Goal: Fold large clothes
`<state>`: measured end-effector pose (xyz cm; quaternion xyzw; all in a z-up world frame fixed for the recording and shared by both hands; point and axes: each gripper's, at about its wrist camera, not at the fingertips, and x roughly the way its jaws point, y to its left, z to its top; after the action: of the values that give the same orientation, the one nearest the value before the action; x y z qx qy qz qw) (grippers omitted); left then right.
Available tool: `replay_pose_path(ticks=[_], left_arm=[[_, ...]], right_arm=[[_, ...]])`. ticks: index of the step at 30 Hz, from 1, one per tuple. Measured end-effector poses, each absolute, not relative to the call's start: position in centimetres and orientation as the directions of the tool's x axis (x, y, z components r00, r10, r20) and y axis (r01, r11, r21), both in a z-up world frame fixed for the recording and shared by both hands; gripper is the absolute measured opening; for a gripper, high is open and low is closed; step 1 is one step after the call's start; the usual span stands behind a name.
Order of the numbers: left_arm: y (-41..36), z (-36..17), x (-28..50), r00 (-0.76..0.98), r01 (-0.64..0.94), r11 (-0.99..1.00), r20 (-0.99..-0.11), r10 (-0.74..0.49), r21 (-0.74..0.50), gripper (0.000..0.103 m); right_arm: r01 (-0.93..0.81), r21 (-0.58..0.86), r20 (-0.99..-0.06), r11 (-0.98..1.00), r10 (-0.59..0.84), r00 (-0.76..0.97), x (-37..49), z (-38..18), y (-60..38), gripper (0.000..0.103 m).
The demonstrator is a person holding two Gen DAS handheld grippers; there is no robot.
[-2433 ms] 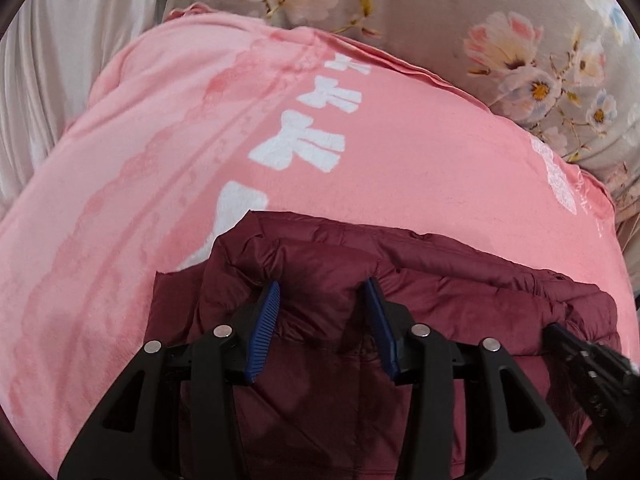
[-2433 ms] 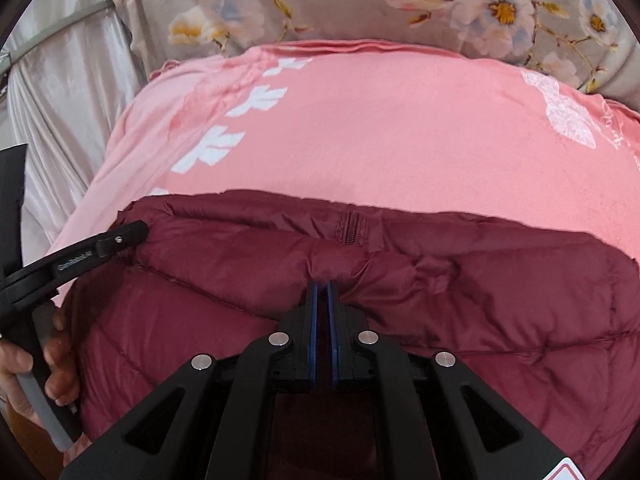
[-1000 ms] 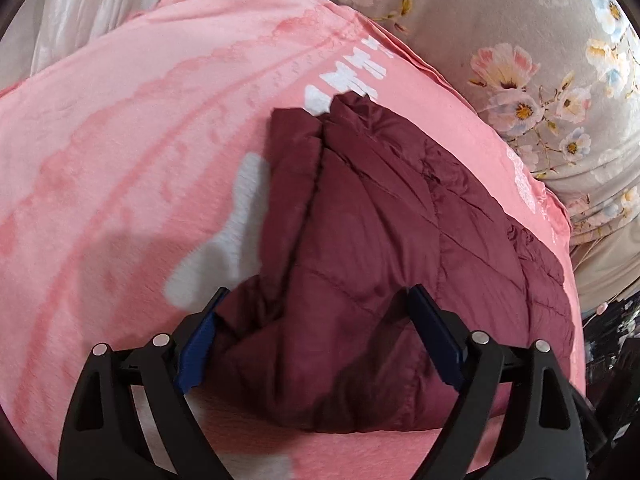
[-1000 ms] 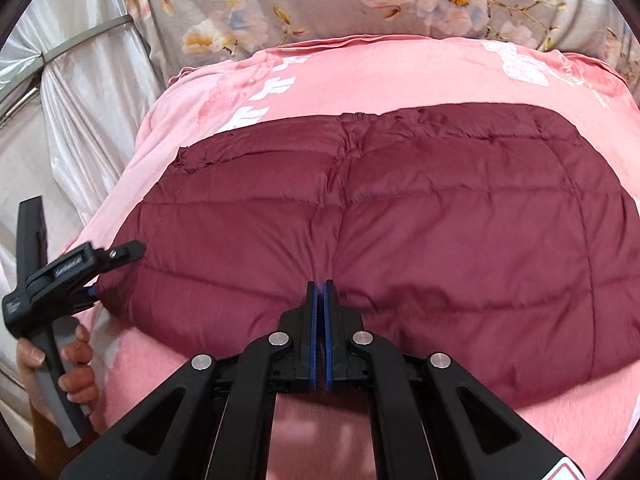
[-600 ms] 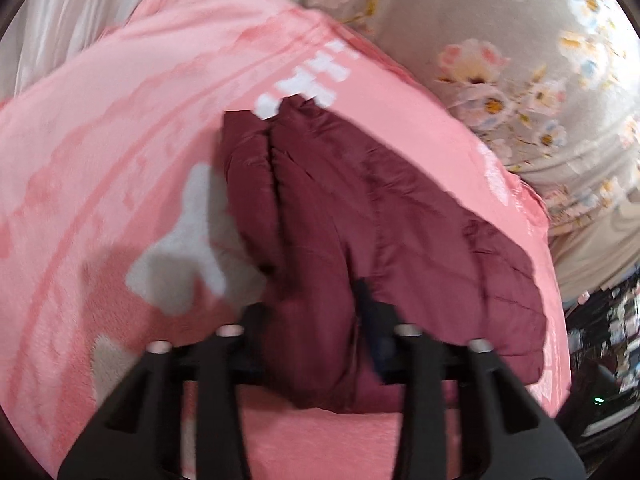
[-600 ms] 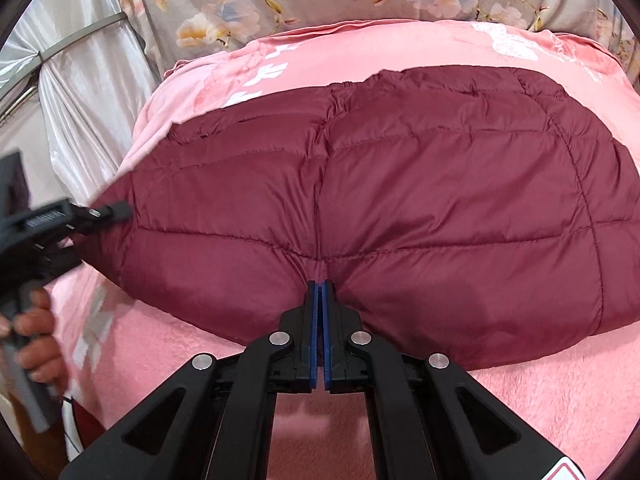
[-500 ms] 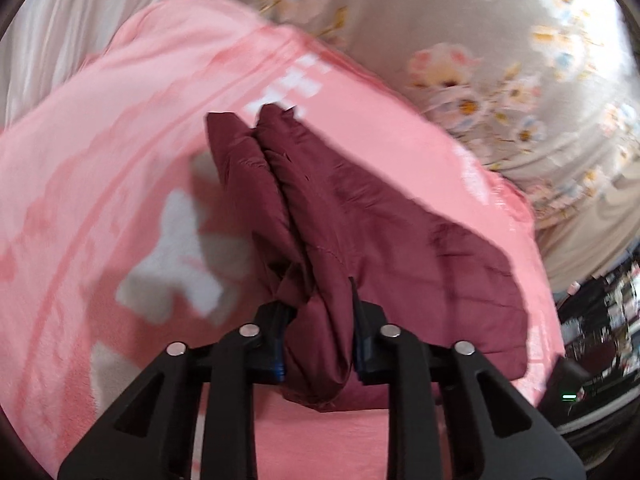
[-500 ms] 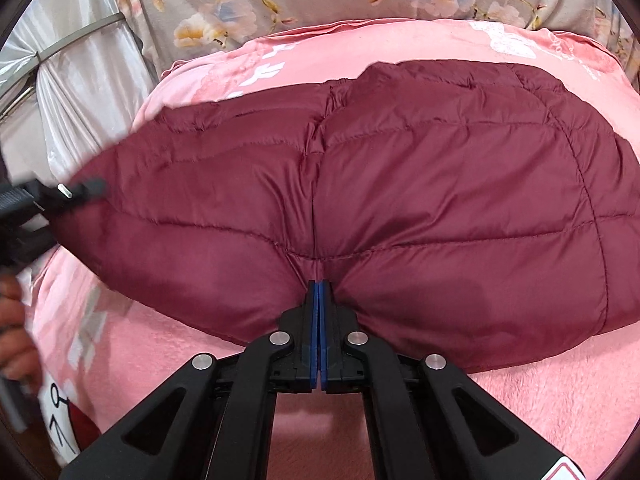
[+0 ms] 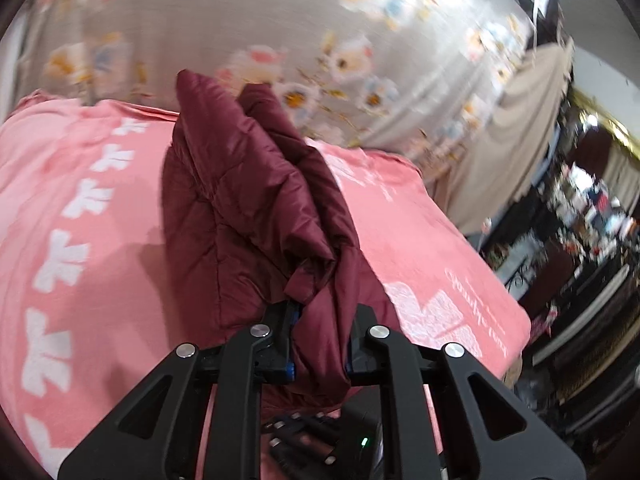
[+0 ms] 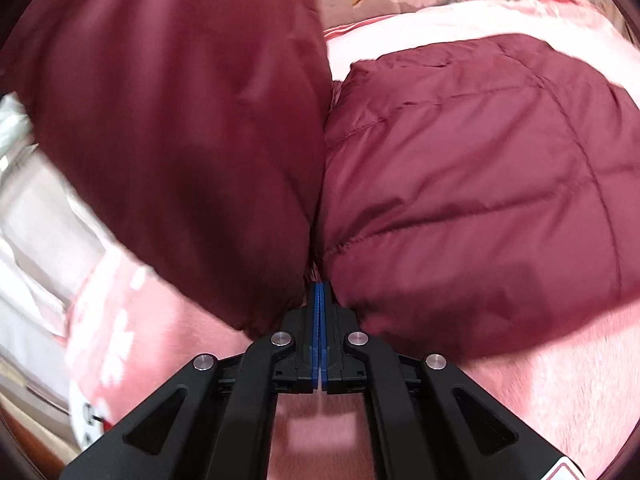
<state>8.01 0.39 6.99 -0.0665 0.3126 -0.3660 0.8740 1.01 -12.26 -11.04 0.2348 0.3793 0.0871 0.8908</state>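
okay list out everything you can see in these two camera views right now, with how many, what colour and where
Jacket: one, dark red, quilted; lifted off the bed, folding at the middle, pinched by both grippers.
Blanket: one, pink with white shapes; spread over the bed under the jacket.
Bedsheet: one, grey with flowers; behind the blanket, at the far side.
Curtain: one, beige; hanging right of the bed in the left wrist view.
Room clutter: blurred, dark shelves with mixed colours; far right, too blurred to count.
Left gripper: one, black with blue pads; shut on a bunched edge of the jacket.
Right gripper: one, black with blue pads; shut on the jacket's near edge, at the fold.
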Motion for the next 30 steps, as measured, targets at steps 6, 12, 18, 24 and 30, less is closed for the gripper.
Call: replay_pose_path(ticks=[6, 12, 18, 24, 30], left_arm=[[-6.8, 5.2, 8.2, 0.494, 0.630, 0.726, -0.579, -0.648, -0.275, 0.014], [-12.9, 2.2, 8.4, 0.450, 0.646, 0.731, -0.664, -0.598, -0.220, 0.014], [-17.1, -1.1, 8.5, 0.425, 0.652, 0.741, -0.733, -0.531, -0.159, 0.014], [-19.9, -3.6, 8.3, 0.428, 0.656, 0.749, -0.773, -0.468, -0.091, 0.014], [-21.4, -5.7, 7.8, 0.447, 0.663, 0.748, -0.790, -0.420, -0.023, 0.014]], right_arm=[[0.069, 0.526, -0.597, 0.847, 0.311, 0.739, -3.1, -9.9, -16.3, 0.000], [0.170, 0.501, -0.625, 0.849, 0.219, 0.749, -6.4, -10.0, -21.0, 0.000], [0.245, 0.477, -0.646, 0.844, 0.148, 0.749, -8.5, -10.4, -24.5, 0.000], [0.285, 0.438, -0.663, 0.852, 0.092, 0.743, -9.3, -10.7, -25.2, 0.000], [0.309, 0.427, -0.664, 0.850, 0.063, 0.745, -9.4, -10.8, -26.8, 0.002]])
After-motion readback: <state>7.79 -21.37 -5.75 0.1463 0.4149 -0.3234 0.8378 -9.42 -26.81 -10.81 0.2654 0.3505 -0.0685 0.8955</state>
